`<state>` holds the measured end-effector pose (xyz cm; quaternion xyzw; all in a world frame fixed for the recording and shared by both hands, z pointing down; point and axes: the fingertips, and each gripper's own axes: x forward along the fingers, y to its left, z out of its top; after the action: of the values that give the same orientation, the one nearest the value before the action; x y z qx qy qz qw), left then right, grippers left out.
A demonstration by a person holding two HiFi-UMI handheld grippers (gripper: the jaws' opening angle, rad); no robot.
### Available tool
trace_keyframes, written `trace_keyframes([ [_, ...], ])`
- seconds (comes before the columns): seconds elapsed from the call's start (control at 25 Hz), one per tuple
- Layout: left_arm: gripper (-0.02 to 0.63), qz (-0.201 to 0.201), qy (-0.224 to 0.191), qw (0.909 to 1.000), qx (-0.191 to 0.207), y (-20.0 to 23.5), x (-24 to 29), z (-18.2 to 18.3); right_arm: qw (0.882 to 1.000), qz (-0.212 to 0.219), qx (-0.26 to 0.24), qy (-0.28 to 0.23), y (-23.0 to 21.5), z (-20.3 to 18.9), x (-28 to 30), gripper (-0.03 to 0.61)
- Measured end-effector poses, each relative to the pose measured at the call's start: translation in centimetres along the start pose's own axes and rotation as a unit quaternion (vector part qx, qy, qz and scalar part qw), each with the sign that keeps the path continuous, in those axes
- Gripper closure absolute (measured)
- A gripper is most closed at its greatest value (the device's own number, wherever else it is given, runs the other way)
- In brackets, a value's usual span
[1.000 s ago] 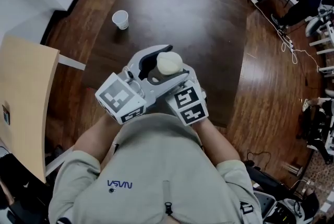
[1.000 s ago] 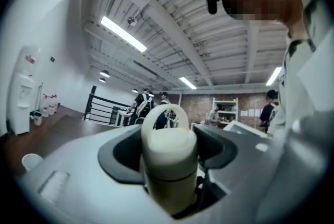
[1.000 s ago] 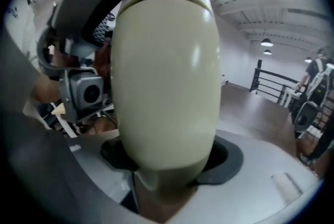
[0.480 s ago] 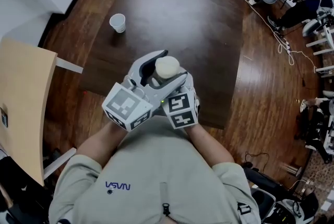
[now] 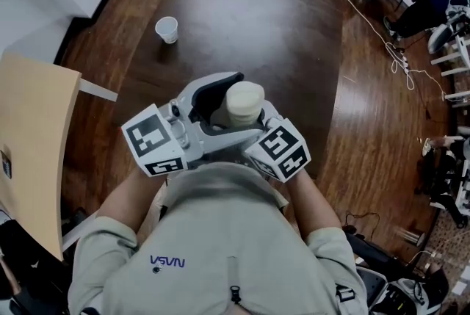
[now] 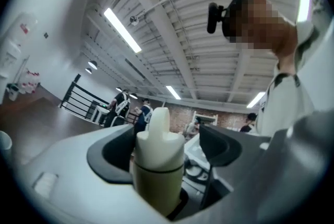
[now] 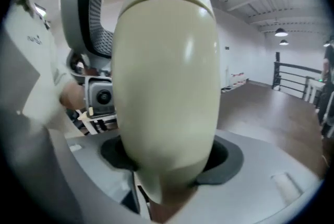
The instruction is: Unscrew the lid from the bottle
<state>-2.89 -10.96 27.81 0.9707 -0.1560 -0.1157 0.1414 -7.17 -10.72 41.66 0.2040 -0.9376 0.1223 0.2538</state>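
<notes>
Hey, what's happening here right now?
A person is working on a cream bottle with two tools. The right hand-held gripper is clamped on the bottle's body. The left hand-held gripper sits around the lid, but its jaws have just been opening and the pads are off it. The lid is on the bottle.

A white paper cup [image 5: 167, 29] stands upright on the dark table [image 5: 264, 20]. A pale wooden board [image 5: 37, 130] sits left of it
</notes>
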Motion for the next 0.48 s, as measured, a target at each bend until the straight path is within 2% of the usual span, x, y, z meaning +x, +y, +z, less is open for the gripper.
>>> trace_keyframes([
  [0.08, 0.233, -0.062, 0.001, 0.9967, -0.051, -0.6, -0.9, 0.4, 0.997, 0.077, -0.012, 0.003, 2.1, 0.5, -0.9, 0.276],
  [0.16, 0.233, -0.124, 0.003, 0.9884, -0.088, -1.3, -1.7, 1.0, 0.988, 0.152, -0.028, 0.016, 4.5, 0.6, -1.8, 0.276],
  [0.32, 0.233, -0.223, 0.019, 0.9704, -0.090, -3.3, -2.5, 2.1, 0.953, 0.297, -0.043, 0.033, 9.4, 0.6, -3.7, 0.276],
  [0.4, 0.236, -0.257, 0.027, 0.9625, -0.084, -4.2, -2.6, 2.3, 0.938, 0.343, -0.043, 0.030, 11.0, 0.8, -4.1, 0.276],
  [0.48, 0.244, -0.279, 0.033, 0.9564, -0.079, -4.9, -2.7, 2.3, 0.927, 0.371, -0.041, 0.026, 12.1, 1.1, -4.3, 0.276],
])
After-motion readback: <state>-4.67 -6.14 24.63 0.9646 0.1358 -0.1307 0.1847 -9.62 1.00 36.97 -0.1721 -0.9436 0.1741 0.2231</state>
